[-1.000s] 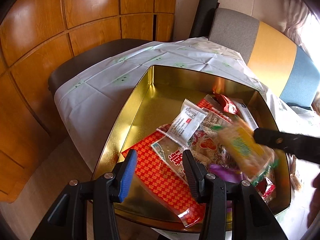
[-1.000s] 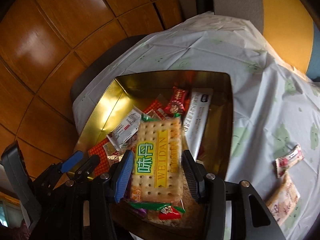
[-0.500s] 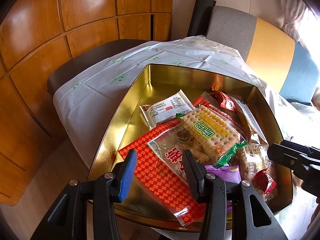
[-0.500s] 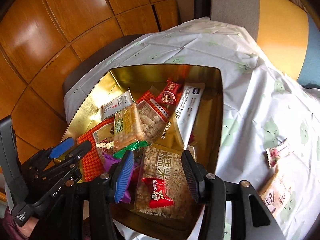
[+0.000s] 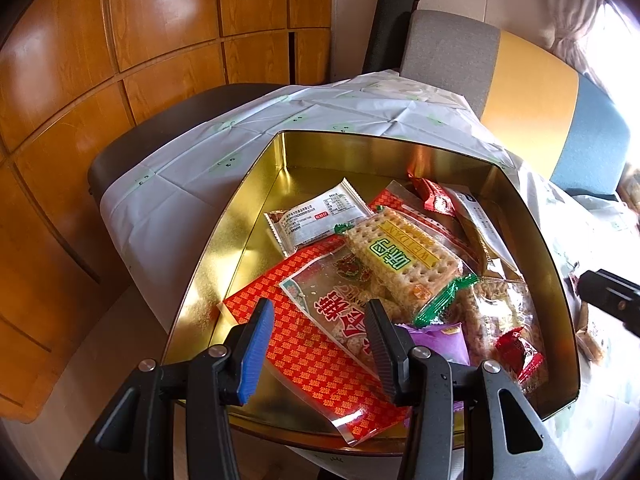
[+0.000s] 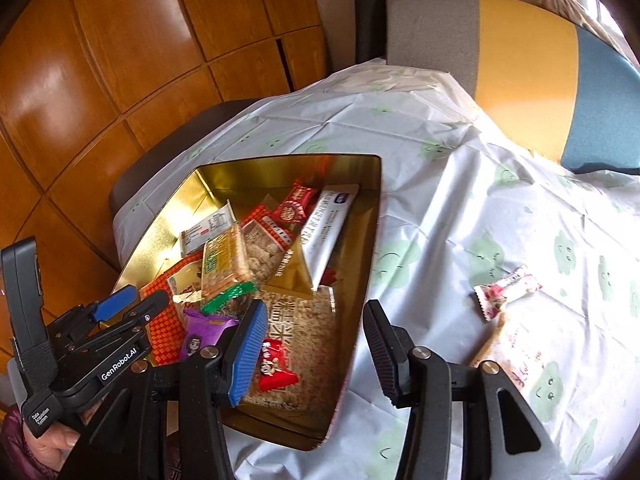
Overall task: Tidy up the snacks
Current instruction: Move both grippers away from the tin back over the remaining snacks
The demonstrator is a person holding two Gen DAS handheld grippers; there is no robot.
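A gold tin point(image 5: 256, 216) holds several snack packets. A cracker pack point(image 5: 404, 260) with a yellow and green label lies on top of them, free of both grippers. My left gripper point(image 5: 319, 308) hovers open over the tin's near edge, above a red checkered packet point(image 5: 304, 352), with nothing between its fingers. In the right wrist view my right gripper point(image 6: 315, 308) is open and empty above the right wall of the tin point(image 6: 360, 248). The cracker pack point(image 6: 224, 260) lies up and left of it. The left gripper point(image 6: 144, 298) shows at the lower left.
A small pink and white packet point(image 6: 506, 290) and a larger pale packet point(image 6: 516, 344) lie on the white tablecloth point(image 6: 460, 200), right of the tin. A grey, yellow and blue chair back point(image 6: 520, 60) stands behind the table. Wooden panels fill the left.
The right gripper let go of the cracker pack, which now lies in the tin on the other snacks. It then drew back to the right. The left gripper stayed put.
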